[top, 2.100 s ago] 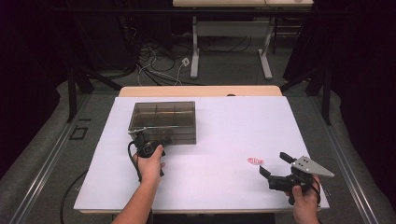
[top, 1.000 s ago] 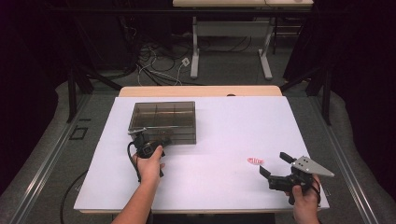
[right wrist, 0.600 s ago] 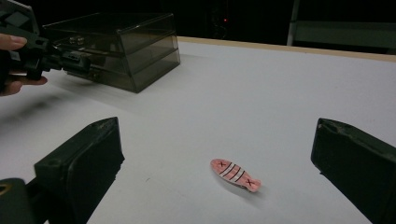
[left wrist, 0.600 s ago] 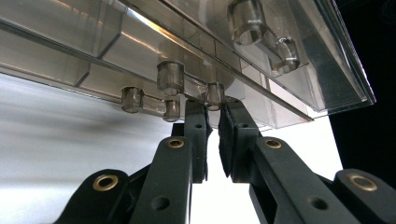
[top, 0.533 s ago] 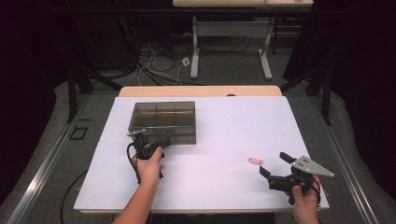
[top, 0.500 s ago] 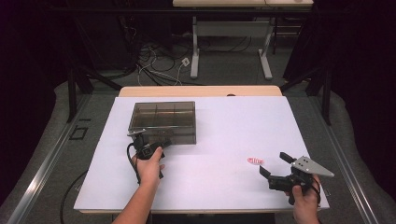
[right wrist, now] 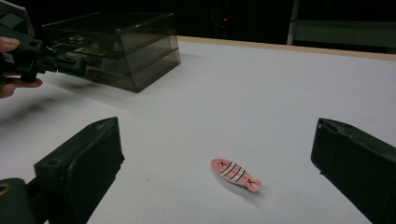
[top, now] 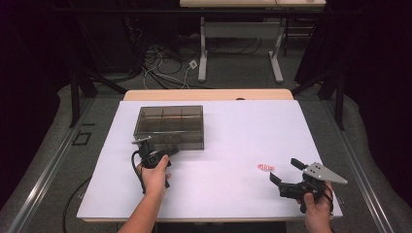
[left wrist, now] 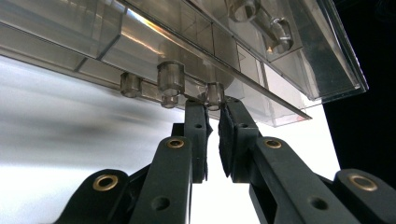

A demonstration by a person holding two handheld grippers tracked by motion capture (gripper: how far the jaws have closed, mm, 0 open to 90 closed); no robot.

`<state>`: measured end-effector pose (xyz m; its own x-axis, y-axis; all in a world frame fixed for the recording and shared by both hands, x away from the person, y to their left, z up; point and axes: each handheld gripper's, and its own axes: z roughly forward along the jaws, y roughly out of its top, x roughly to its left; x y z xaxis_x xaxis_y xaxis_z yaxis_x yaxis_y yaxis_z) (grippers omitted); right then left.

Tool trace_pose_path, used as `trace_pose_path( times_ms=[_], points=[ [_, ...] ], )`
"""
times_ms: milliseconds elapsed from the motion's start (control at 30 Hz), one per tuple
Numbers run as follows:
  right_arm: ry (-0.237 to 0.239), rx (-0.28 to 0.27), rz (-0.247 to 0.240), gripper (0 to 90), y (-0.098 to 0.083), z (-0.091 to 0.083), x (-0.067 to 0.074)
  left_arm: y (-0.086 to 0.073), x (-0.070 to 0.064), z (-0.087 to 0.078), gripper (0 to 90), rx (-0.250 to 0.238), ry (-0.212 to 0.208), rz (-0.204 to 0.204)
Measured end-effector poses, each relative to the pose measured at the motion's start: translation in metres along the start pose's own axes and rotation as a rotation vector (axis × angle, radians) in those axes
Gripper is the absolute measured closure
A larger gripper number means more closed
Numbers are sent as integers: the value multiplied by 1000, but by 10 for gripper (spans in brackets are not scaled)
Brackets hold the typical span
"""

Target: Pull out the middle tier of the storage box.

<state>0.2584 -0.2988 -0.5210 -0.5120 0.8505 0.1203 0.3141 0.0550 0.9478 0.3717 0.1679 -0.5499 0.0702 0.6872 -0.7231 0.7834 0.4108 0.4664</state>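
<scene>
A smoky see-through drawer box (top: 170, 126) stands on the white table at the left. My left gripper (top: 167, 151) is at its front face. In the left gripper view, the box (left wrist: 187, 42) looms overhead and the gripper (left wrist: 214, 105) has its jaws nearly together around a small clear drawer knob (left wrist: 215, 93). A small pink fish-shaped piece (top: 266, 167) with dark stripes lies flat on the right. My right gripper (top: 285, 171) rests just behind it, open, with the fish (right wrist: 236, 174) lying ahead between the wide jaws and untouched. The right gripper view also shows the box (right wrist: 116, 42) and the left gripper (right wrist: 70, 64).
The white table top (top: 233, 126) ends in a wooden strip at the far edge (top: 209, 94). Beyond it, cables (top: 165, 68) lie on the floor by another desk's legs (top: 203, 53). The near table edge runs just in front of both hands.
</scene>
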Motion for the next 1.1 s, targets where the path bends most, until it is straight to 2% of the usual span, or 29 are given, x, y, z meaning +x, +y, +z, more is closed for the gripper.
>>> trace_pose_path(
  times_ms=[233,333,367,433,500,533,667,700,767,900,1100],
  points=[
    [1,2,6,15,0,0,1,-3,1,-3,819,5,-3,10],
    [1,4,4,15,0,0,1,-5,0,-3,819,-7,-6,-1],
    [2,6,-4,15,0,0,0,-5,1,-3,819,3,-12,-1],
    [1,9,-4,15,0,0,1,-6,1,-4,819,6,-7,11],
    [0,9,-5,15,0,0,0,-6,1,-5,819,10,-11,2],
    [2,7,-4,15,0,1,0,-8,1,-5,819,-4,-11,2],
    [2,3,3,15,0,1,1,-9,2,-7,819,6,-14,8],
    [2,4,2,15,0,1,1,-9,1,-7,819,1,-18,-5],
    [3,5,-1,15,0,1,1,-10,3,-8,819,2,-11,11],
    [4,2,5,15,0,1,1,-12,2,-10,819,0,-26,0],
    [1,9,-5,15,0,0,1,-16,2,-11,819,-5,-23,3]
  ],
)
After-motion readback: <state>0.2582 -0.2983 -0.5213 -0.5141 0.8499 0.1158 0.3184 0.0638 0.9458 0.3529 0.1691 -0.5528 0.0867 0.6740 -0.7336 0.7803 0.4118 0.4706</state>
